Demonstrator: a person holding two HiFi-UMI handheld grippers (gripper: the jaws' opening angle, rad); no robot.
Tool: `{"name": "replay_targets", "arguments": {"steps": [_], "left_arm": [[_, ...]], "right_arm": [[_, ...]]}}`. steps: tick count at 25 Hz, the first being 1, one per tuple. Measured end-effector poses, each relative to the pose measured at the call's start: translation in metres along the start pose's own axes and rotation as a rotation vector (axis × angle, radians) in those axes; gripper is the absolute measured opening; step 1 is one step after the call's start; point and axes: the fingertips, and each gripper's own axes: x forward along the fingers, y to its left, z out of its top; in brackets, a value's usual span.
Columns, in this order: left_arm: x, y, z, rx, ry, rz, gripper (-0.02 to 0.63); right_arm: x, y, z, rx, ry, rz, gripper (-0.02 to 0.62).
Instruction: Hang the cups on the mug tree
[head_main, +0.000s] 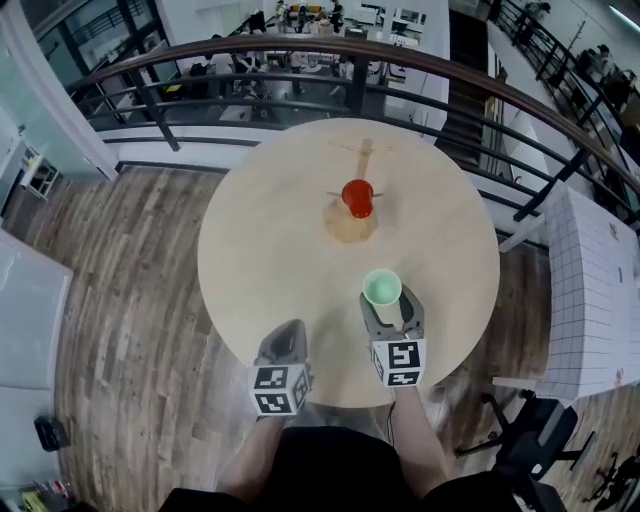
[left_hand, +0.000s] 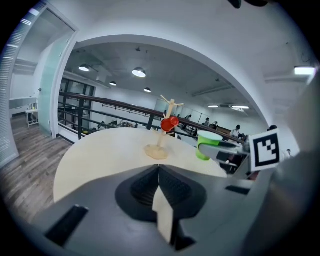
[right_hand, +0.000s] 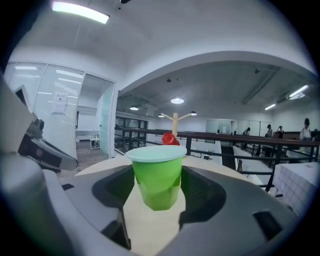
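A wooden mug tree (head_main: 352, 222) stands past the middle of the round pale table (head_main: 250, 240), and a red cup (head_main: 357, 196) hangs on one of its pegs. My right gripper (head_main: 383, 306) is shut on a green cup (head_main: 381, 288) near the table's front, short of the tree. In the right gripper view the green cup (right_hand: 157, 175) sits upright between the jaws, with the red cup (right_hand: 170, 139) and the mug tree (right_hand: 175, 119) straight behind it. My left gripper (head_main: 288, 336) is shut and empty at the front edge, to the left of the right one. The left gripper view shows the tree (left_hand: 163, 137) and the green cup (left_hand: 206, 146).
A dark curved railing (head_main: 300, 60) runs behind the table over a lower floor. A white gridded surface (head_main: 600, 290) stands to the right, and a black stand (head_main: 530, 440) is on the wood floor at the lower right. The person's legs are at the front edge.
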Motion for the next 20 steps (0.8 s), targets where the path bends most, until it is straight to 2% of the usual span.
{"name": "replay_targets", "arguments": {"steps": [4, 8, 14, 18, 20], "left_arm": [[0.014, -0.015, 0.011, -0.002, -0.015, -0.041, 0.012], [0.024, -0.023, 0.017, -0.011, -0.032, -0.056, 0.012], [0.026, -0.001, 0.021, -0.042, -0.039, -0.024, 0.012], [0.026, 0.020, 0.020, -0.075, -0.045, 0.017, 0.012], [0.027, 0.027, 0.018, -0.094, -0.048, 0.035, 0.012]], "right_arm": [[-0.021, -0.022, 0.050, -0.044, -0.083, -0.039, 0.296], [-0.029, -0.043, 0.073, -0.094, -0.103, -0.055, 0.296], [-0.012, -0.084, 0.087, -0.226, -0.013, -0.117, 0.295], [0.009, -0.116, 0.103, -0.374, 0.047, -0.164, 0.291], [0.020, -0.134, 0.112, -0.482, 0.083, -0.199, 0.290]]}}
